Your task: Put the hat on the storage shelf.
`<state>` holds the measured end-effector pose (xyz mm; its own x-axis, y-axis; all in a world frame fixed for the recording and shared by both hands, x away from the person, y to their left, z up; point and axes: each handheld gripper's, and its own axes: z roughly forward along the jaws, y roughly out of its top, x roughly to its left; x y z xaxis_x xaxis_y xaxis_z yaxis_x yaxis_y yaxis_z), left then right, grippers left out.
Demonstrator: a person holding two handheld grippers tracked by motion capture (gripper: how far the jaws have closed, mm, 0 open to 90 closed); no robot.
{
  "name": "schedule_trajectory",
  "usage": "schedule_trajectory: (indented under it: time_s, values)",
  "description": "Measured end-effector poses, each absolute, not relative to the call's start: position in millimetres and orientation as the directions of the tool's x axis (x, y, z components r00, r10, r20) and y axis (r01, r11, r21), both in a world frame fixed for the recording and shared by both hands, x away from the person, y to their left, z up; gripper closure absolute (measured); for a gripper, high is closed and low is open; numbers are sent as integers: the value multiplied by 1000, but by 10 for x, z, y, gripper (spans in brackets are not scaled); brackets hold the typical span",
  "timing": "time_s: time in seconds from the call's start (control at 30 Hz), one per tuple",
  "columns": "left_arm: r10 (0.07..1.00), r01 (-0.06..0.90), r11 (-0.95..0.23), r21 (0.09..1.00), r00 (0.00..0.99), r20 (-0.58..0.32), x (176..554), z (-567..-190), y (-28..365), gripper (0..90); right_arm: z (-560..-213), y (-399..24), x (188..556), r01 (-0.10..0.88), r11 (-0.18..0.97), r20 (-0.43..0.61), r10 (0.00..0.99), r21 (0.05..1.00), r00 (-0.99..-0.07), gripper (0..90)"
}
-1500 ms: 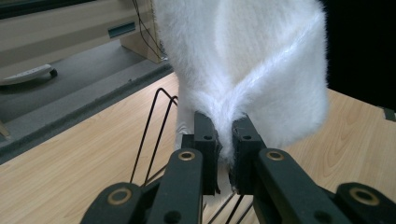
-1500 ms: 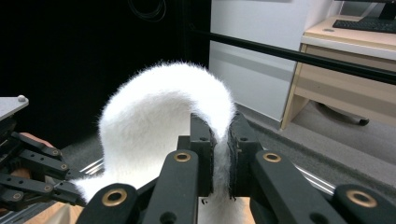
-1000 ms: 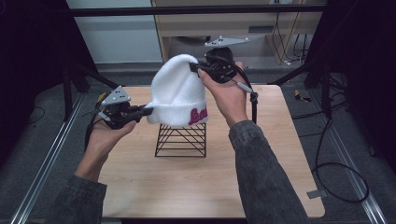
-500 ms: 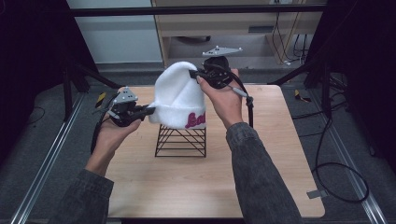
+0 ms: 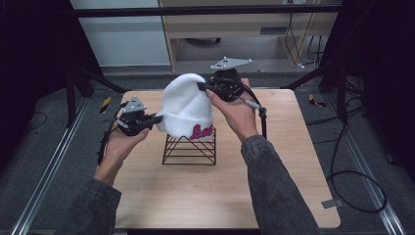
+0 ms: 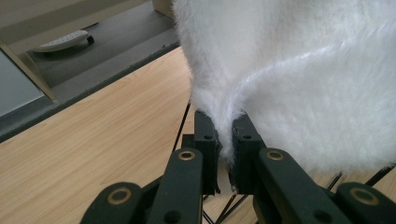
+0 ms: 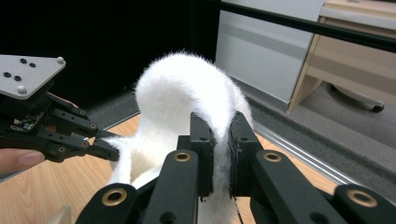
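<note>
Centrally, on the pale wooden table (image 5: 293,147), stands a black wire stand (image 5: 190,149), and over its top hangs a white fluffy hat (image 5: 185,105) with pink lettering along its lower edge, seen from the high view. Left gripper (image 5: 155,119): jaws clamped together on the hat's left edge, low on the side nearest the person. Right gripper (image 5: 201,87): jaws clamped together on the hat's upper right edge, farther from the person and higher than the left one. Between the two grips the hat is spread over the stand. High view adds: both hands and dark sleeves coming in from below, a grey three-cornered plate atop each gripper, a cabinet (image 5: 235,24) beyond the table. Left gripper view (image 6: 224,140) adds: a fold of white pile pinched tight between the two black jaws, thin black wires of the stand running beneath the fabric, bare tabletop to the left. Right gripper view (image 7: 220,140) adds: the hat's rim gripped between the jaws, its crown arching up behind them, and, at the left, the other gripper with its grey plate biting the hat's far edge, a fingertip beside it.
</note>
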<state>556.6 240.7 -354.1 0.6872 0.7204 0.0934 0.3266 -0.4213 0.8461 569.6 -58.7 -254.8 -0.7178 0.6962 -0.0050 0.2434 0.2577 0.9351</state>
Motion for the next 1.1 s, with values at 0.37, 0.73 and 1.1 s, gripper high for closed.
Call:
schedule_trajectory:
  time_s: [0.37, 0.73, 1.1]
  values:
    - [732, 343, -393, 853, 679, 63, 5583, -3660, 2446, 835, -2654, -589, 5687, 235, 264, -12, 687, 935, -727, 833]
    - [732, 338, -381, 861, 679, 57, 5444, -3699, 2505, 835, -2661, -501, 5496, 229, 313, -31, 647, 922, -762, 832]
    - [716, 339, -397, 853, 695, 57, 5338, -3812, 2562, 834, -2831, -496, 5483, 253, 337, -23, 639, 907, -769, 831]
